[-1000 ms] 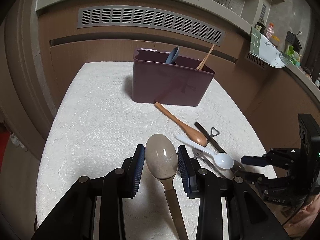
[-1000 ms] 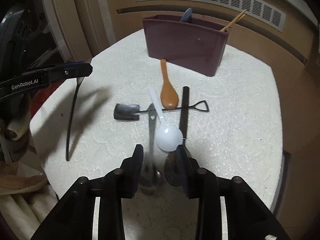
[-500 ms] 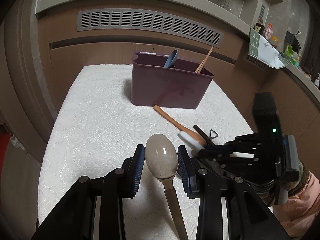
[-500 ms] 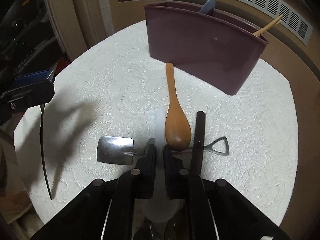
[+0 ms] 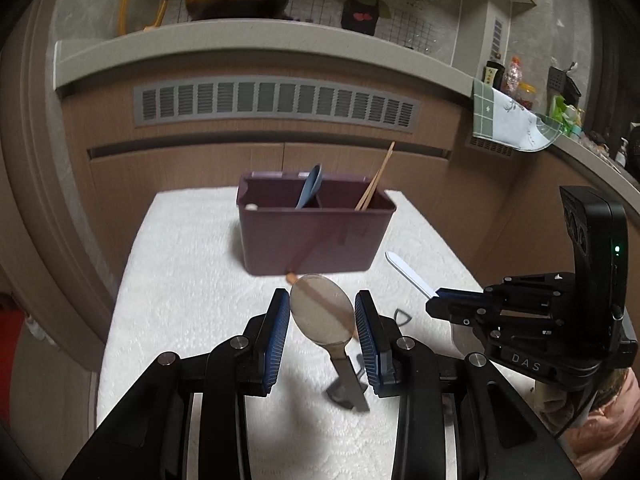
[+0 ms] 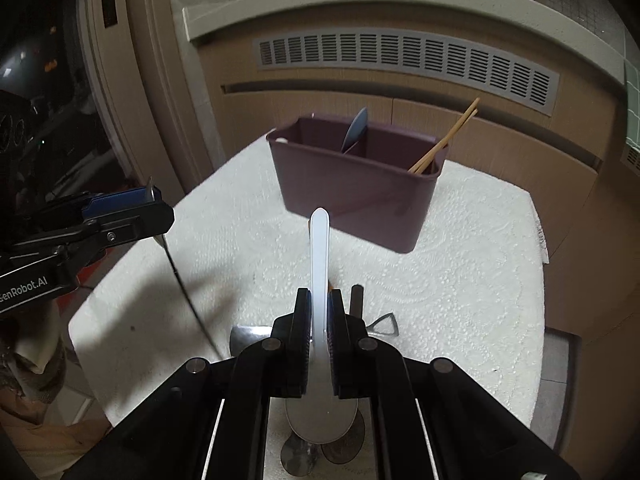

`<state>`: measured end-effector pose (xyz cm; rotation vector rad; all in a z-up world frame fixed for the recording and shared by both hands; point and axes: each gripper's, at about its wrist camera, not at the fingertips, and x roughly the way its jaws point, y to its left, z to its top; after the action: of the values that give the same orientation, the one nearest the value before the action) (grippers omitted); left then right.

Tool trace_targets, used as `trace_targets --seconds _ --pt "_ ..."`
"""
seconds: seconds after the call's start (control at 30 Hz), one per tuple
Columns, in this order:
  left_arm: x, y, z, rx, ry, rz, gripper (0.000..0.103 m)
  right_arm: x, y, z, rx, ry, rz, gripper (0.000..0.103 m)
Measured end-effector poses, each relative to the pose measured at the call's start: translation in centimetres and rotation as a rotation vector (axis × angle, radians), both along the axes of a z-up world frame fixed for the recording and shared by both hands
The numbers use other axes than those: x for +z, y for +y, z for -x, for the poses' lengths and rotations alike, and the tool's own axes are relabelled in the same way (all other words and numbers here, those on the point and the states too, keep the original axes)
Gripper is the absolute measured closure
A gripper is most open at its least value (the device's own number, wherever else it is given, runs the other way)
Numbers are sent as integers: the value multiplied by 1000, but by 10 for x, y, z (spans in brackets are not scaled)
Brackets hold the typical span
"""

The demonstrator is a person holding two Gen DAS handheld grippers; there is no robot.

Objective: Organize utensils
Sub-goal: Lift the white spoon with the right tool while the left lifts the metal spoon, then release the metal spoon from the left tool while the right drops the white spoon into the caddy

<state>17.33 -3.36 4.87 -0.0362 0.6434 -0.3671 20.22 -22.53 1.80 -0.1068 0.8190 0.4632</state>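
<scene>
My left gripper (image 5: pixel 322 316) is shut on a metal spoon (image 5: pixel 322 314), bowl between the pads, handle hanging down; it also shows in the right wrist view (image 6: pixel 132 208). My right gripper (image 6: pixel 319 312) is shut on a white plastic spoon (image 6: pixel 320 264), handle pointing forward, bowl below the fingers; its handle shows in the left wrist view (image 5: pixel 408 274). Both are lifted above the white cloth. The maroon utensil holder (image 5: pixel 316 228) (image 6: pixel 356 196) stands ahead, holding a blue spoon (image 6: pixel 356 128) and wooden chopsticks (image 6: pixel 444 140).
A small metal shovel-shaped utensil (image 6: pixel 380 326), a black stick (image 6: pixel 356 300) and metal spoons (image 6: pixel 300 456) lie on the white table cloth (image 6: pixel 460 280) under my right gripper. A wooden spoon's tip (image 5: pixel 292 278) shows before the holder. Wooden cabinets with a vent (image 5: pixel 276 104) stand behind.
My right gripper closed on the white spoon and lifted it off the cloth. Both grippers have risen and tilted up toward the holder.
</scene>
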Motion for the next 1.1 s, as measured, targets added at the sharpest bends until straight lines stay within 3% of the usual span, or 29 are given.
trace_targets --seconds 0.23,0.37,0.43,0.6,0.7,0.87,1.1 --pt "12 -8 -4 -9 -23 -21 68 8 -7 -2 -29 -17 -20 96" --pt "32 -10 -9 -3 -79 -52 68 30 -11 -2 -48 -68 -41 96" --pt "59 -11 -14 0 -149 -74 68 56 -13 -7 -64 -137 -47 96" --pt "118 -6 -42 39 -301 -81 68 133 -27 -33 -122 -352 -169 95" --pt "135 1 -70 65 -354 -64 68 148 -30 -60 -137 -404 -234 95" --pt "128 7 -124 66 -331 -28 68 129 -23 -113 -142 -378 -266 95" --pt "80 8 -180 61 -219 -14 68 64 -7 -165 -228 -326 -238 95"
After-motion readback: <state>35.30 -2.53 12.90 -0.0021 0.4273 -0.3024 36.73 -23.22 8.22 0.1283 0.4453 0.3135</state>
